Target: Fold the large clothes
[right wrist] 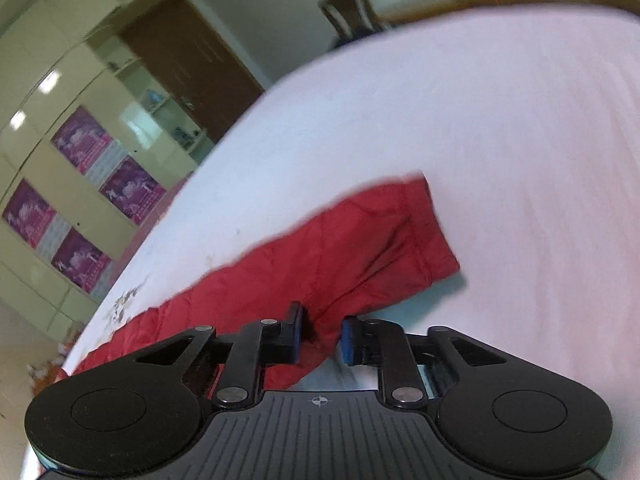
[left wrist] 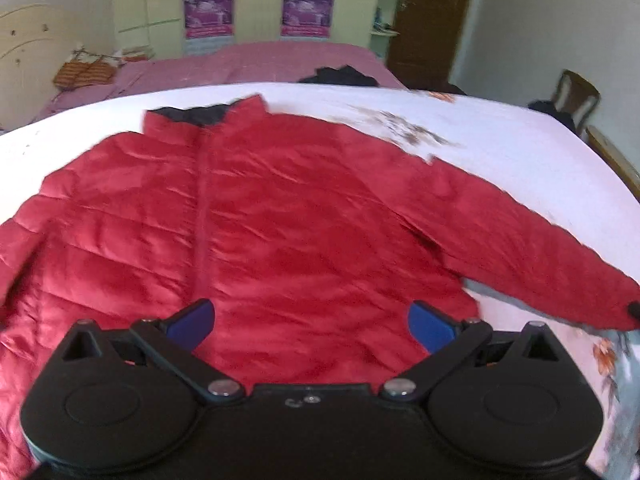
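Observation:
A red quilted jacket [left wrist: 280,220] lies flat, front up, on a white sheet [left wrist: 500,140], collar toward the far side. My left gripper [left wrist: 312,324] hovers over the jacket's near hem, open, its blue pads wide apart with nothing between them. The jacket's right sleeve [left wrist: 540,248] stretches out to the right. In the right wrist view that sleeve [right wrist: 360,248] runs diagonally across the sheet [right wrist: 480,120], with its cuff [right wrist: 436,232] at the far end. My right gripper [right wrist: 322,336] has its jaws narrowed onto a fold at the sleeve's lower edge.
A pink bed [left wrist: 260,64] stands behind the sheet, with dark clothes [left wrist: 344,76] on it. A wooden chair [left wrist: 576,96] stands at the right, and a wardrobe with posters [left wrist: 256,0] and a brown door [left wrist: 432,16] stand at the back. The sheet has a floral print [left wrist: 404,128].

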{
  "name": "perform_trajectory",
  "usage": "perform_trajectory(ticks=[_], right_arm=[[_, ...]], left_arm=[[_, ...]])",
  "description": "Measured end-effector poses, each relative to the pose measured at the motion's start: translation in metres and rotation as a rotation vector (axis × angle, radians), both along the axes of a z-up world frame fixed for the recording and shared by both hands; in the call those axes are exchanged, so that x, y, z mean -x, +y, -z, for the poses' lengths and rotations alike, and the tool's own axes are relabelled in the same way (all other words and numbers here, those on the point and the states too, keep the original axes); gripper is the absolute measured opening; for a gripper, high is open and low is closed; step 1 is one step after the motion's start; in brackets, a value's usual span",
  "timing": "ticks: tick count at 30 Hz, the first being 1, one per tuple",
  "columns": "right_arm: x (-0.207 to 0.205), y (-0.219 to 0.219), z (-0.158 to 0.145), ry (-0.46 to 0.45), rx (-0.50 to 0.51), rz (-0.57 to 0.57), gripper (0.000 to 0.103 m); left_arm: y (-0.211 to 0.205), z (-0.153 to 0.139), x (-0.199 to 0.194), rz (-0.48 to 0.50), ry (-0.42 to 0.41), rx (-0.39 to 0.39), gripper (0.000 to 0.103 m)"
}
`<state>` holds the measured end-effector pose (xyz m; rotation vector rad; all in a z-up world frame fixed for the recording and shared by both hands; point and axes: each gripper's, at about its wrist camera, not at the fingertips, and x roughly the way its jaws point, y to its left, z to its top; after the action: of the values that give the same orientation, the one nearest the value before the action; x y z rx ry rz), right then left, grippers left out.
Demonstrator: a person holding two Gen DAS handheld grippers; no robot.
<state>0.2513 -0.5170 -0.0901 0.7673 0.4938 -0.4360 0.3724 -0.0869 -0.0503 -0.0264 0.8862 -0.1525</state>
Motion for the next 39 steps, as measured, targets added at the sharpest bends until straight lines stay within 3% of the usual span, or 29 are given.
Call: perform_trajectory(ticks=[5,11,16,23,26,27,29,30,34,35,38,39], right_arm=[[-0.043,0.06,-0.05,-0.115,0.215,-0.203,0.008],[-0.09,0.194,-0.076,-0.194,0.324,-0.597,0.008],[-0.107,0.305,-0.06,-0.168,0.349,-0.886,0.008],[-0.104,0.437,-0.009,-0.07,0.371,-1.178,0.008],[-0.111,0.462,0.013,-0.018,0.4,-1.216,0.01],[-0.114,0.468,0.013,-0.012,0.443,-1.211,0.018],[-0.1,0.479,0.009,-0.054,0.533,-1.191,0.089],[-0.092,0.477,0.005,-0.094,0.546,-1.191,0.092],[-0.092,0.458,-0.008,-0.098,0.54,-1.151,0.087],[-0.092,0.443,-0.014,-0.103,0.505,-1.122,0.082],[-0.096,0.396,-0.025,-0.08,0.424,-0.975,0.05],[-0.097,0.377,-0.027,-0.073,0.394,-0.909,0.047]], left_arm=[[0.05,-0.006,-0.006,-0.088,-0.025,-0.041,0.103],[0.113,-0.005,-0.01,-0.147,-0.027,0.05,0.103],[0.164,-0.005,-0.013,-0.223,-0.017,0.076,0.103],[0.219,0.001,-0.004,-0.2,-0.006,0.197,0.101],[0.222,0.008,-0.007,-0.19,0.001,0.207,0.099],[0.222,0.01,-0.009,-0.187,0.006,0.216,0.098],[0.222,0.014,-0.011,-0.179,0.009,0.232,0.097],[0.221,0.016,-0.013,-0.176,0.011,0.238,0.096],[0.213,0.026,-0.028,-0.162,0.021,0.266,0.096],[0.21,0.03,-0.034,-0.154,0.029,0.268,0.096],[0.196,0.042,-0.052,-0.115,0.059,0.241,0.089],[0.191,0.046,-0.057,-0.1,0.067,0.224,0.085]])
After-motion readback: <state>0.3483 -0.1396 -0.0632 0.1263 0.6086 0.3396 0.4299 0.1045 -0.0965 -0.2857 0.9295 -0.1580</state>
